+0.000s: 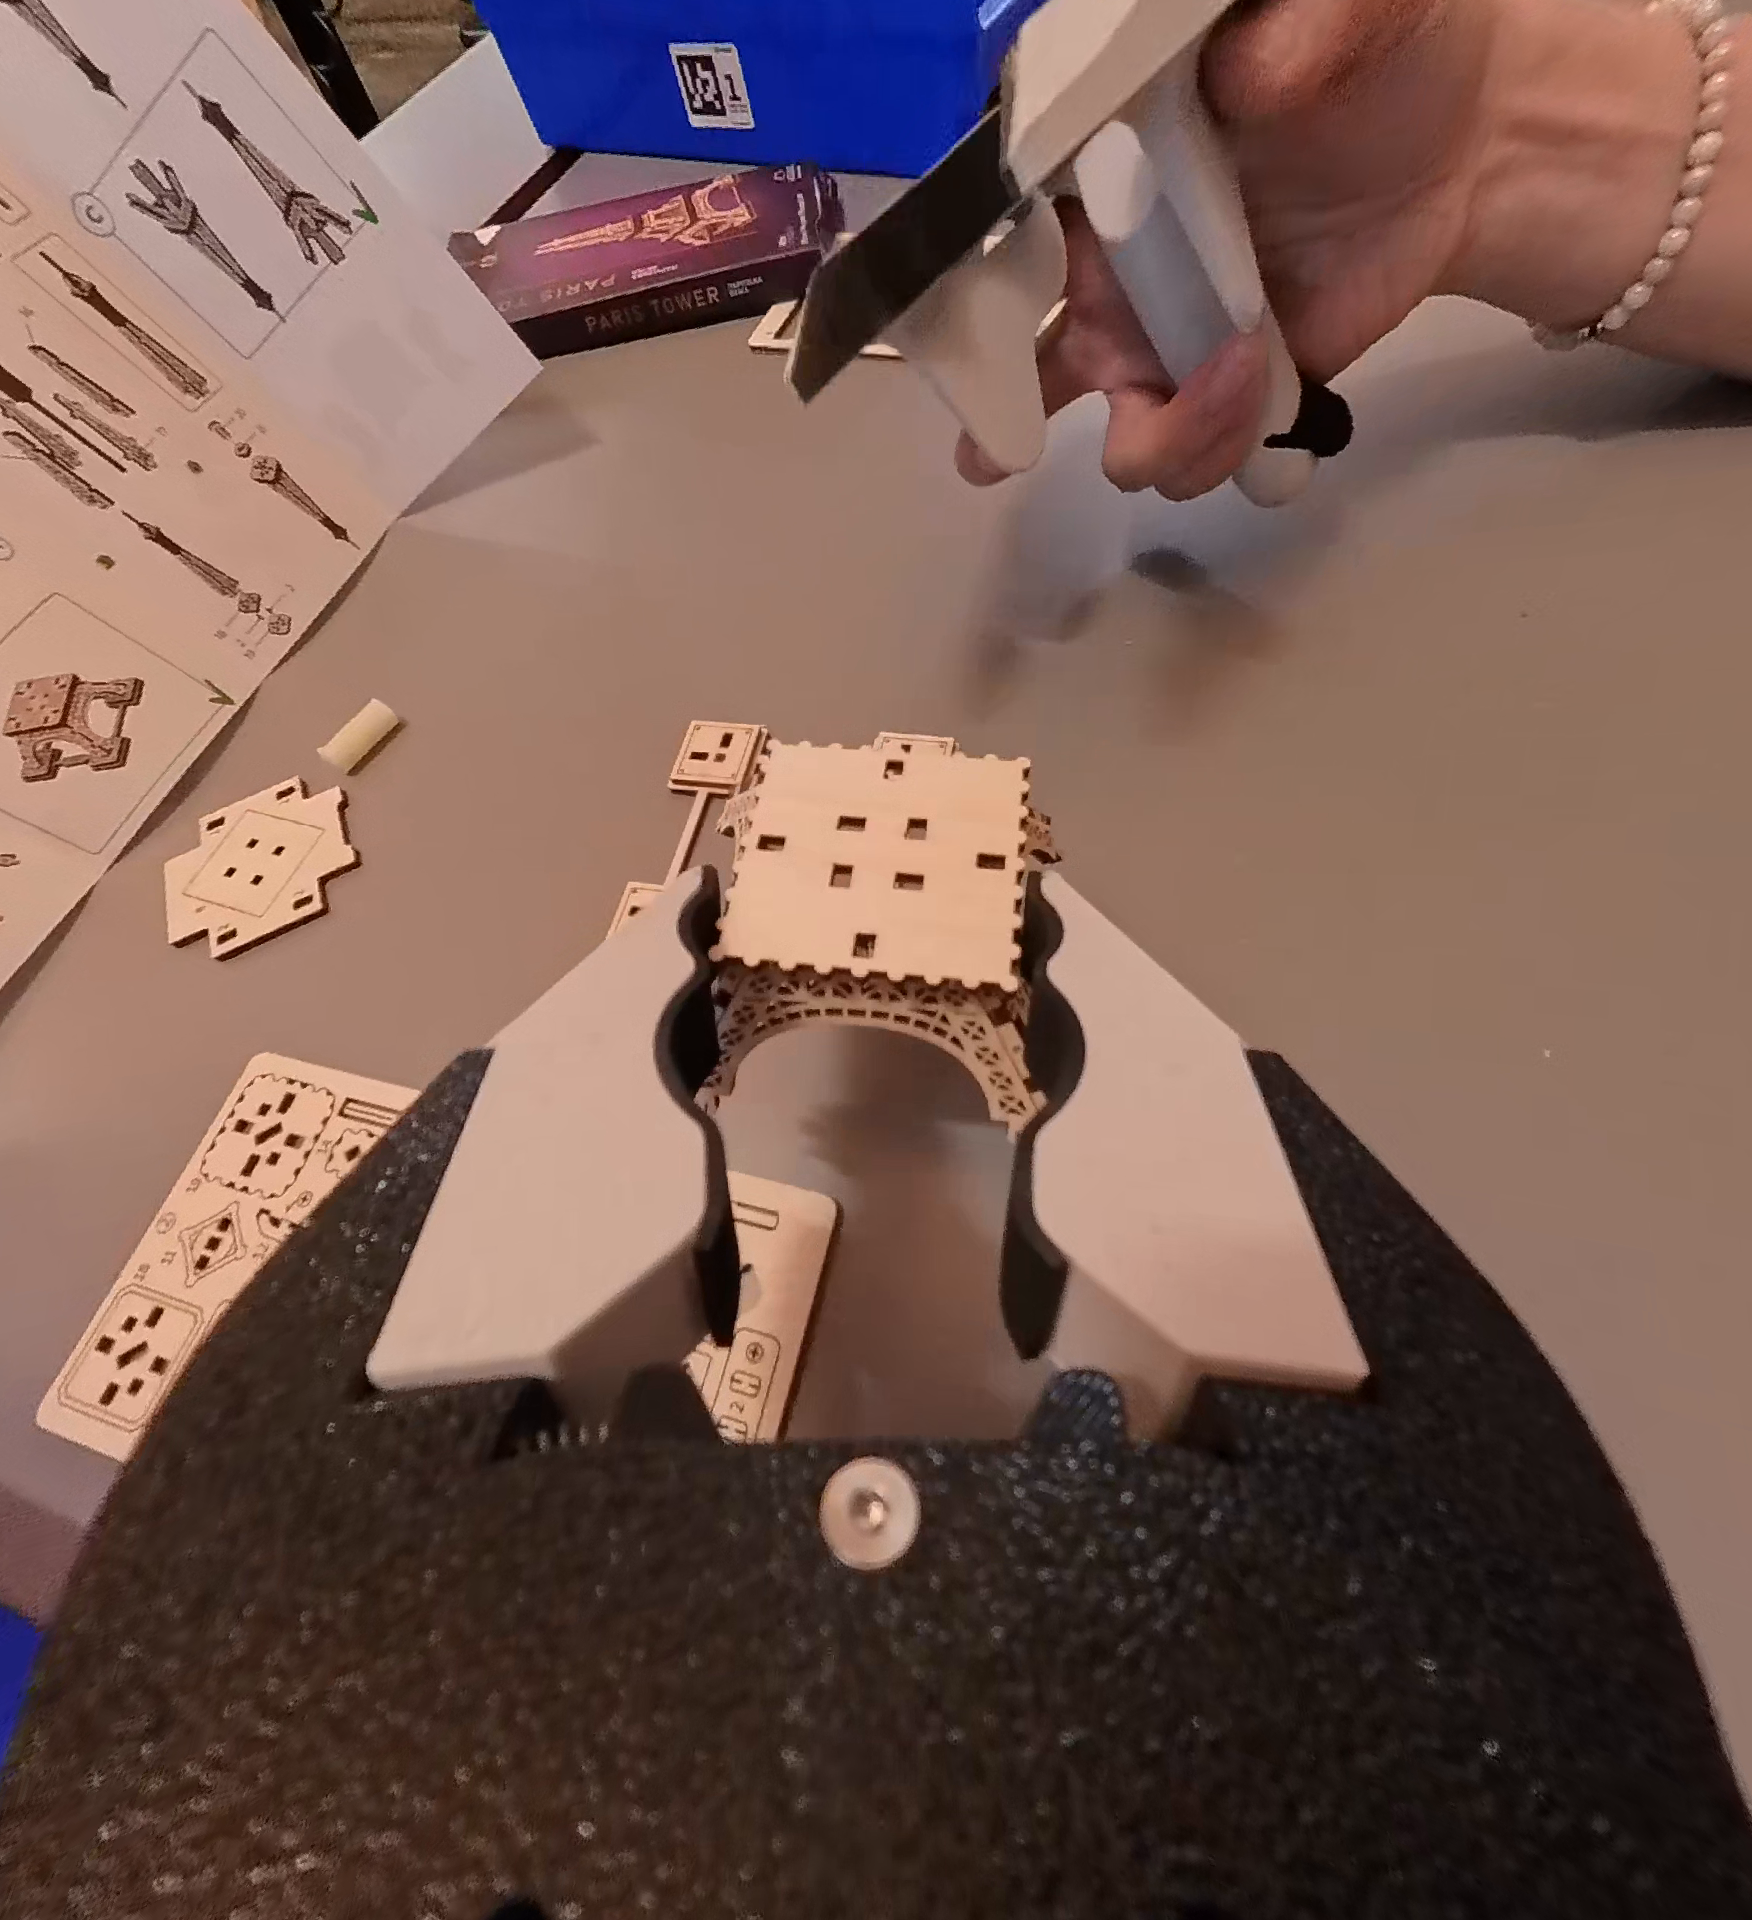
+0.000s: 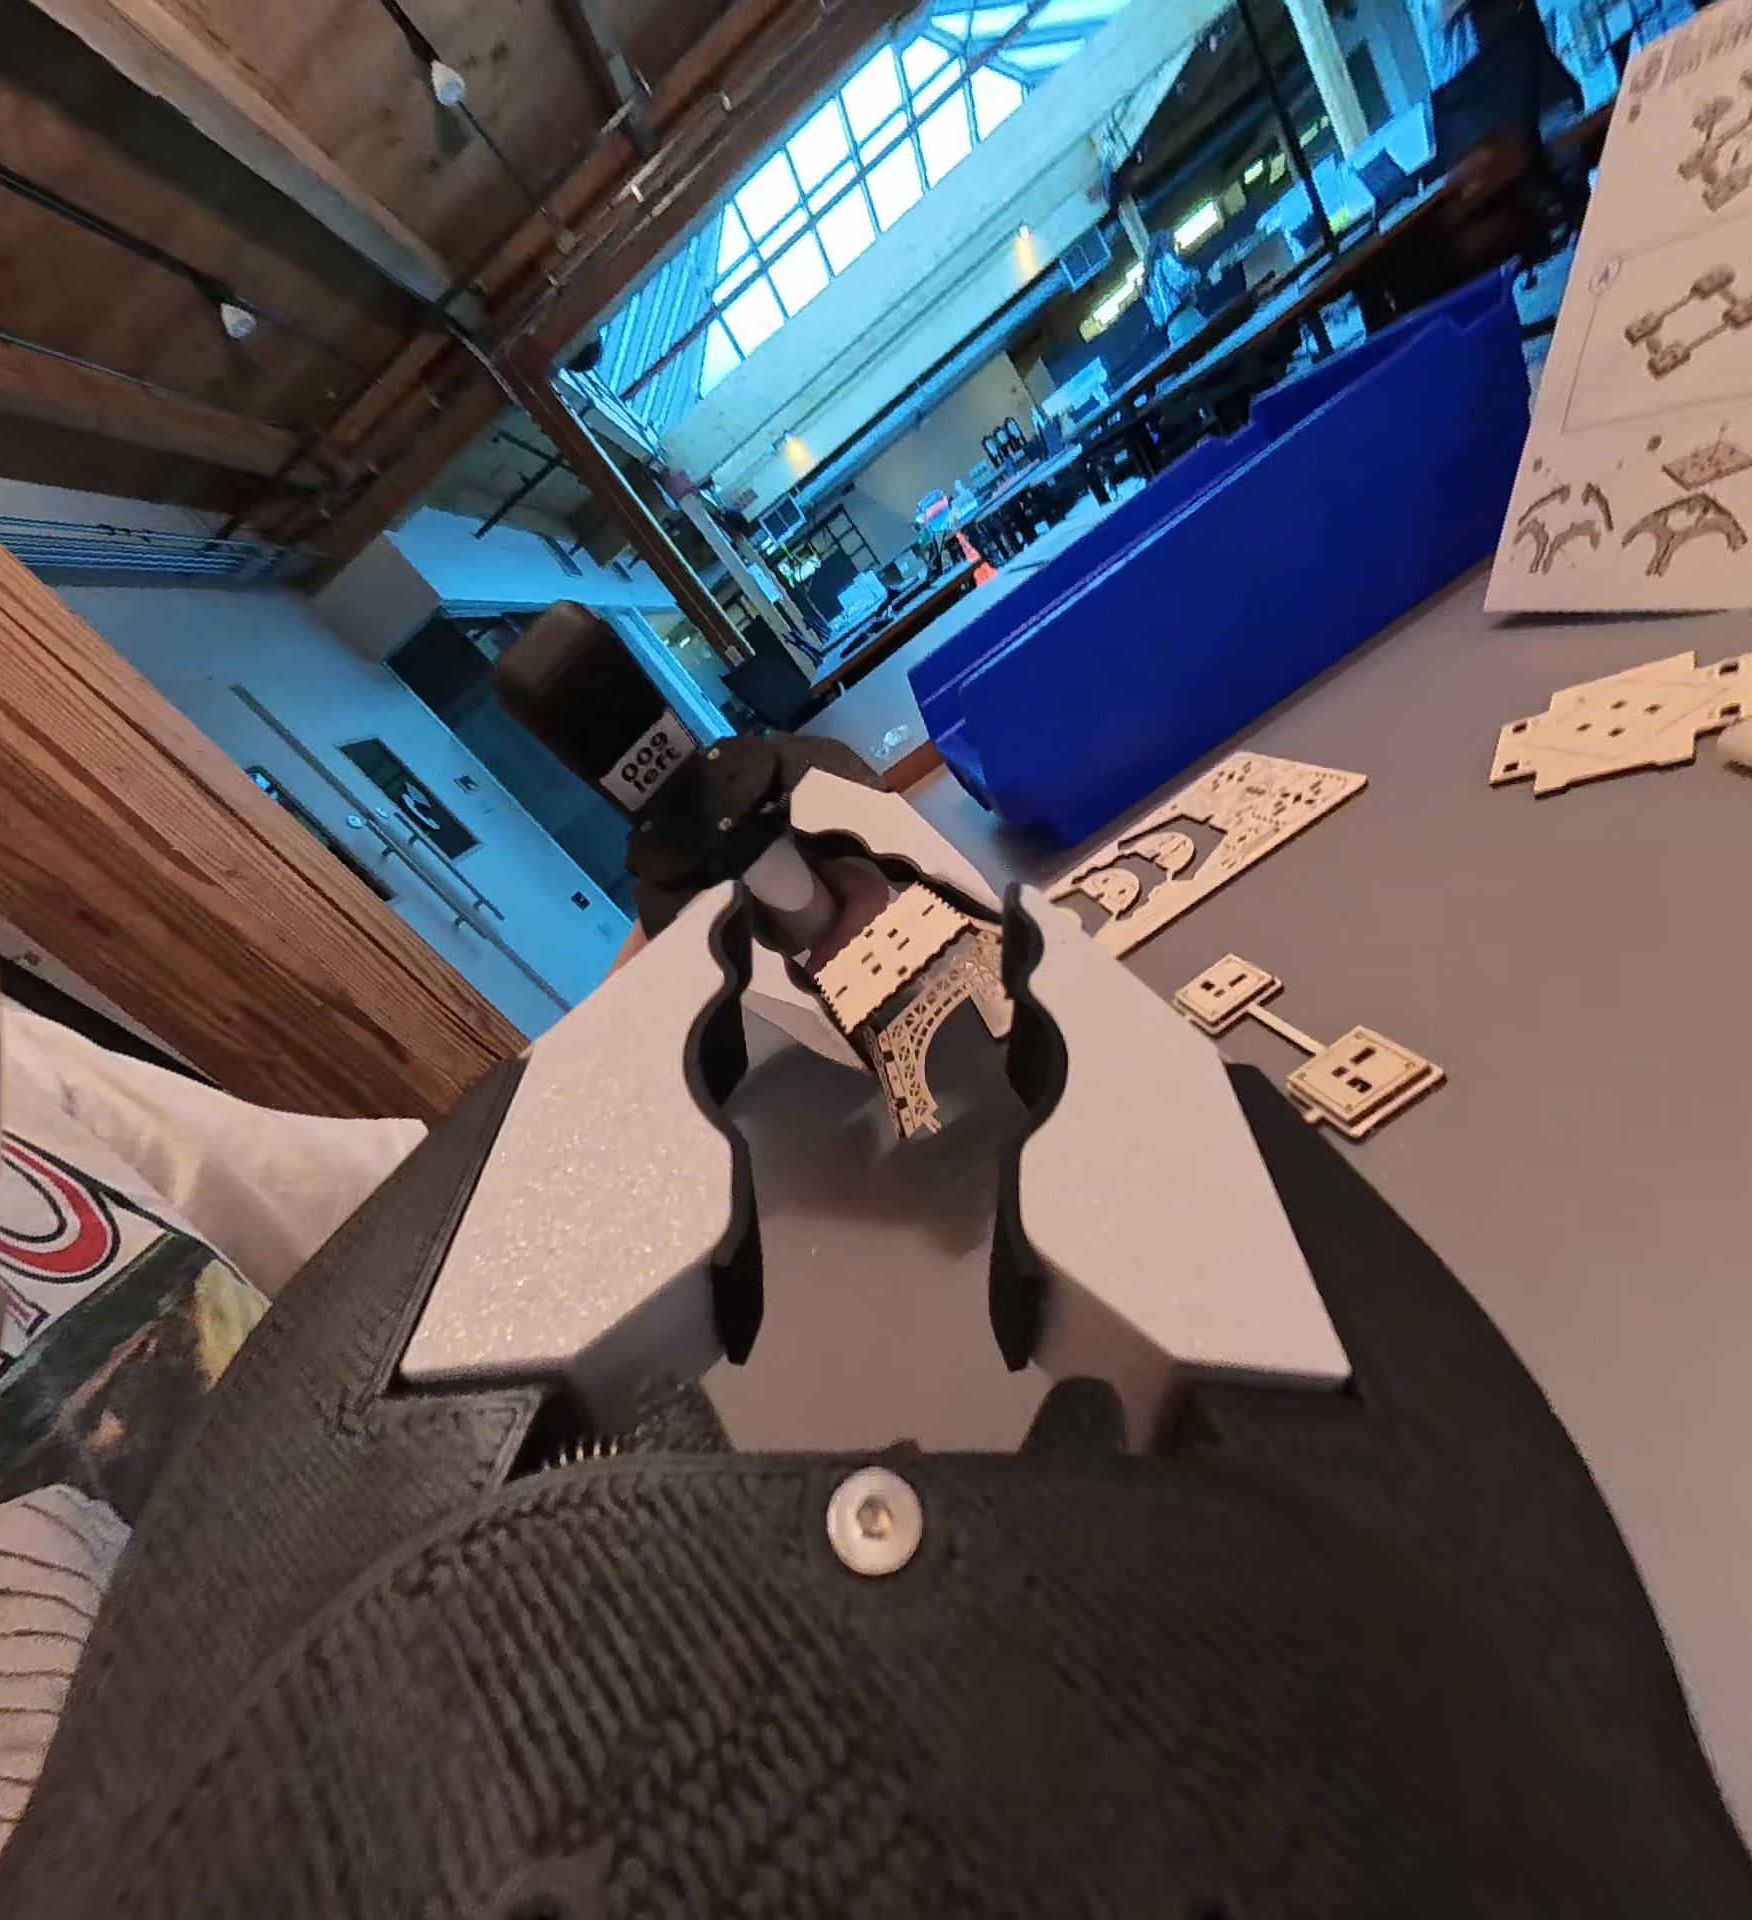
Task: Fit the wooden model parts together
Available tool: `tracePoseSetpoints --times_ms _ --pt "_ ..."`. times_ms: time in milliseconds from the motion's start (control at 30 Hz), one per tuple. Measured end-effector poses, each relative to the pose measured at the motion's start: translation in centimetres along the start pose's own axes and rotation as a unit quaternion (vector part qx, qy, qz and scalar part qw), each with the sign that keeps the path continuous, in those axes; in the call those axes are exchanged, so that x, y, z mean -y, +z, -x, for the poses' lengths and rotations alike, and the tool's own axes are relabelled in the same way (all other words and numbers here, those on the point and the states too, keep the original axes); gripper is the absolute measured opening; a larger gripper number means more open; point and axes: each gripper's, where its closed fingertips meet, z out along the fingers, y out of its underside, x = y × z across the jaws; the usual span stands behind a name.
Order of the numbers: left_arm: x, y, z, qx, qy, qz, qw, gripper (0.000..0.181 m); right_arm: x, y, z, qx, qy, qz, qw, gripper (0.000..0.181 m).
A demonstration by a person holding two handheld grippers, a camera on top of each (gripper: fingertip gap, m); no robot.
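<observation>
The wooden tower base [image 1: 872, 862], a square slotted platform on lattice arched legs, sits between the fingertips of my left gripper [image 1: 872, 909], which is shut on its sides. In the right wrist view the base [image 2: 893, 956] hangs tilted above the grey table [image 2: 1474, 1299], held by the left gripper's body [image 2: 716, 800] beyond it. My right gripper [image 2: 877, 914] is open and empty, pointed at the base from close by. In the left wrist view only the right gripper's white handle [image 1: 1163, 239] and the hand holding it show, at the top right.
On the table lie a flat cross-shaped wooden piece [image 1: 259, 868], two square feet joined by a bar [image 2: 1308, 1049], a cut-out wooden sheet [image 1: 228, 1247], a small white cylinder [image 1: 361, 736] and an instruction sheet [image 1: 124, 416]. A dark box [image 1: 643, 270] and a blue bin [image 1: 726, 73] stand behind. The left gripper's tips are roughly 10 cm from the right gripper's.
</observation>
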Motion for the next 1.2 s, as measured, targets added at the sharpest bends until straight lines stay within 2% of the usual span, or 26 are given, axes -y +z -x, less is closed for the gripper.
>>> tracePoseSetpoints --times_ms 100,200,333,400,567,767,900,1000,1200 --pt "0.0 -0.1 0.1 0.002 -0.001 -0.002 1.0 0.055 -0.2 0.3 0.4 0.013 0.014 0.006 1.0 0.06" --pt "0.0 -0.2 0.2 0.004 0.0 -0.004 1.0 0.055 -0.7 0.6 0.0 -0.005 0.006 0.014 1.0 0.061" --pt "0.1 -0.4 0.4 0.006 -0.002 -0.008 1.0 0.055 -1.2 0.9 0.2 0.015 0.043 0.019 0.999 0.047" --pt "0.0 -0.4 0.4 0.008 -0.001 -0.008 1.0 0.055 -1.3 1.1 0.3 0.025 0.055 0.013 0.998 0.034" --pt "0.3 -0.6 0.6 0.015 0.0 -0.014 1.0 0.055 -2.1 1.6 -0.3 0.021 0.1 0.015 0.995 0.038" --pt "0.9 -0.8 0.7 0.022 0.006 -0.025 0.999 0.055 -3.5 2.0 -0.8 0.039 0.216 0.032 0.975 0.025" --pt "1.3 -1.0 0.6 0.022 0.008 -0.033 0.999 0.055 -3.9 2.2 -0.6 0.067 0.278 0.033 0.958 0.027" --pt "1.5 -1.0 0.5 0.022 0.012 -0.036 0.999 0.055 -4.7 2.5 0.0 0.077 0.272 0.06 0.957 0.042" --pt "2.4 -1.3 0.1 0.018 0.021 -0.051 0.998 0.055 -5.1 2.8 0.7 0.097 0.271 0.069 0.955 0.043"
